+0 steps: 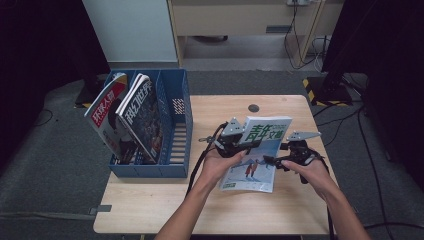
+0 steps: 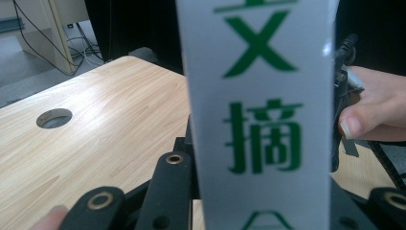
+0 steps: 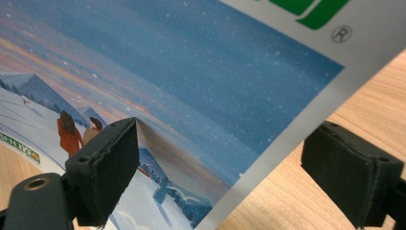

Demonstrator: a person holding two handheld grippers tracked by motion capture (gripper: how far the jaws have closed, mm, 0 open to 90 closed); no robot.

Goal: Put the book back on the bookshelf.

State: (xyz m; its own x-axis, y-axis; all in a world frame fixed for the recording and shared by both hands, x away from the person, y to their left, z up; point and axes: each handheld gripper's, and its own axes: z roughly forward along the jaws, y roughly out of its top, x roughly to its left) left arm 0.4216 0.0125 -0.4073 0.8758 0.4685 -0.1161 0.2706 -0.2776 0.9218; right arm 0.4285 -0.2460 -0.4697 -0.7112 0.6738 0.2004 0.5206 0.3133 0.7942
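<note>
A blue plastic file rack (image 1: 176, 125) is standing at the left edge of the light wooden surface (image 1: 150, 200), overhanging it, with two glossy magazines (image 1: 125, 117) leaning in its left compartments. A thin white-and-blue magazine (image 1: 257, 155) is being held above the right half of the surface, between the left tongs (image 1: 239, 146) at its left side and the right tongs (image 1: 272, 161) at its right edge. A small round hole (image 1: 253, 108) is lying near the far edge, behind the magazine.

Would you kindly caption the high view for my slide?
Both grippers, left and right, at a magazine beside a blue file rack.
</note>
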